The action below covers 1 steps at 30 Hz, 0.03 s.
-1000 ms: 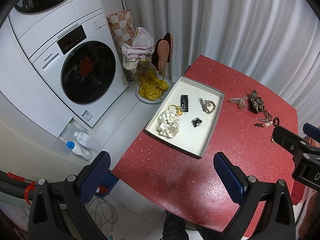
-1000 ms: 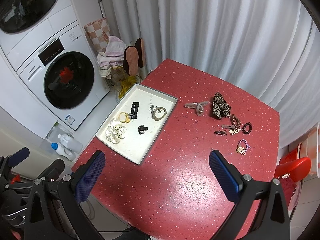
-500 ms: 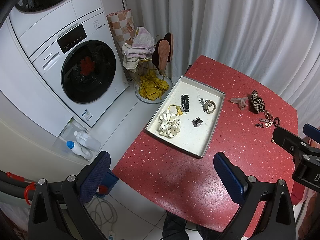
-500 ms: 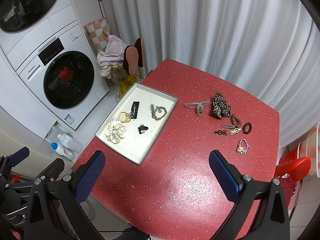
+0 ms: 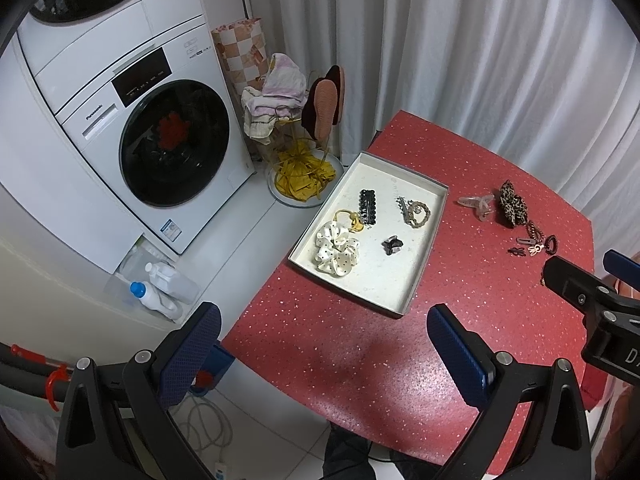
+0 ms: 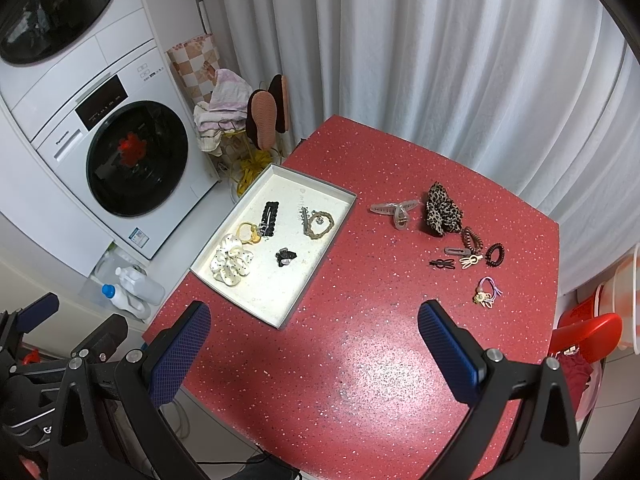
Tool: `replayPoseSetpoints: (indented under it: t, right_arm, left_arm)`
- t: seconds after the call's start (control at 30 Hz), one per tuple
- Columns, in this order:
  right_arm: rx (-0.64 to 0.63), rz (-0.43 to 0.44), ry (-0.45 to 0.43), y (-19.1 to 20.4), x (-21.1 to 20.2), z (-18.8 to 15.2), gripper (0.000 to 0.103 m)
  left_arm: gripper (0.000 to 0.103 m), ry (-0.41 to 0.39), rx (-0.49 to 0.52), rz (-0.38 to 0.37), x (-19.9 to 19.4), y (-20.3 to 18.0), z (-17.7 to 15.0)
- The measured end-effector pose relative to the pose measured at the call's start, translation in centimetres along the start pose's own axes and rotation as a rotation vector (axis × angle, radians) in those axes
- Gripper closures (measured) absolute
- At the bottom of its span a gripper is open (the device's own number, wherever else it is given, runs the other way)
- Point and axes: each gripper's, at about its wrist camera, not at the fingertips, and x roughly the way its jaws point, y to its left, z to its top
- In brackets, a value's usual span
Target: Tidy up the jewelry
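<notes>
A red table (image 6: 380, 360) is standing beside a washing machine (image 6: 120, 152) and white curtains. The tray (image 6: 256, 308) at ten o'clock is already holding five pieces, a white scrunchie (image 6: 232, 264) among them. Judging by that, roughly half remain: a clear claw clip (image 6: 396, 210), a leopard scrunchie (image 6: 442, 210) and small ties at two o'clock are lying loose. The right gripper (image 6: 314, 346) and the left gripper (image 5: 320, 346) are hanging wide apart, gripping nothing.

Right tongs (image 6: 314, 340) gape over the red table (image 6: 360, 380) — tray (image 6: 280, 322) left, loose hairpieces right.
</notes>
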Motion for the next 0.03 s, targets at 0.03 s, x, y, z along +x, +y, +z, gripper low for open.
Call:
replayPoseSetpoints:
  t: [0.03]
  right_arm:
    - [0.000,0.000,0.000,-0.03,0.00,0.01,0.000]
  left_arm:
    - [0.000,0.002,0.001,-0.001,0.07,-0.10,0.03]
